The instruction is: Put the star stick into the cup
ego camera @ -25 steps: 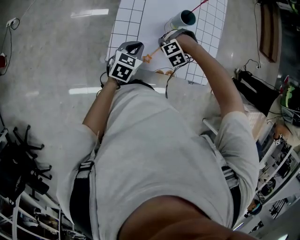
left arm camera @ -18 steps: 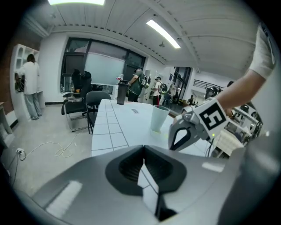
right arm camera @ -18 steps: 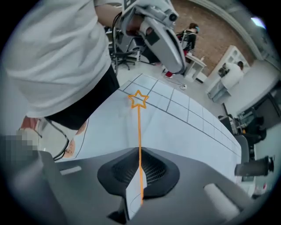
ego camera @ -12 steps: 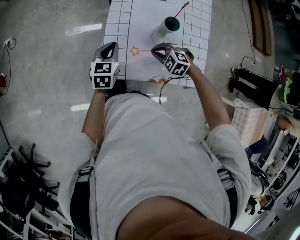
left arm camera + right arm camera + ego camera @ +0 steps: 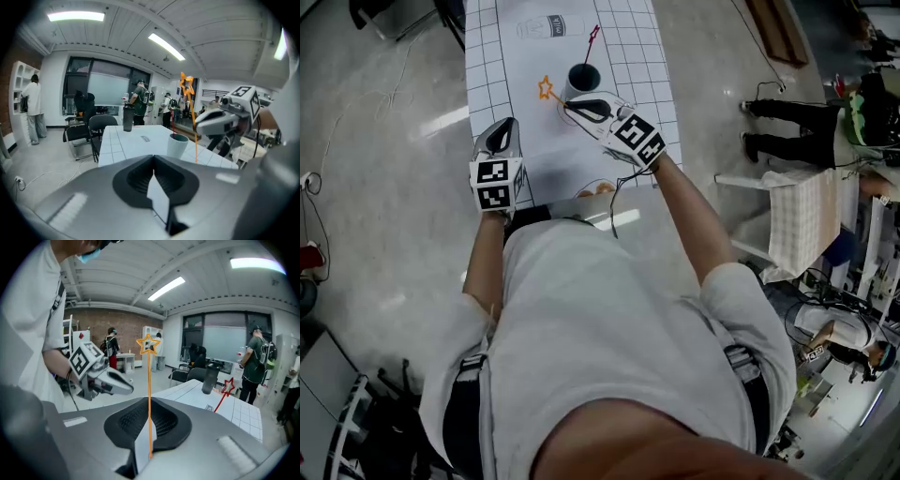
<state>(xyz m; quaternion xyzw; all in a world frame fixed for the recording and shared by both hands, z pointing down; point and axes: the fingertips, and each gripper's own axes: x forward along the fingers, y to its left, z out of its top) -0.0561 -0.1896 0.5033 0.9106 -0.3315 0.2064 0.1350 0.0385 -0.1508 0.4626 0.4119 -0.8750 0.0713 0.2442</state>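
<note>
The orange star stick [image 5: 547, 89] is clamped in the fingers of the right gripper [image 5: 570, 107], its star just left of the cup [image 5: 583, 77]. The cup stands on the gridded tabletop [image 5: 511, 66] with a red star stick [image 5: 592, 39] in it. Nearer and to the left, the left gripper [image 5: 506, 127] has its fingers together on nothing.

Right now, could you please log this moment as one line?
left tool: shut, empty | right tool: shut on orange star stick | cup: holds red star stick | orange star stick: not yet in cup
</note>
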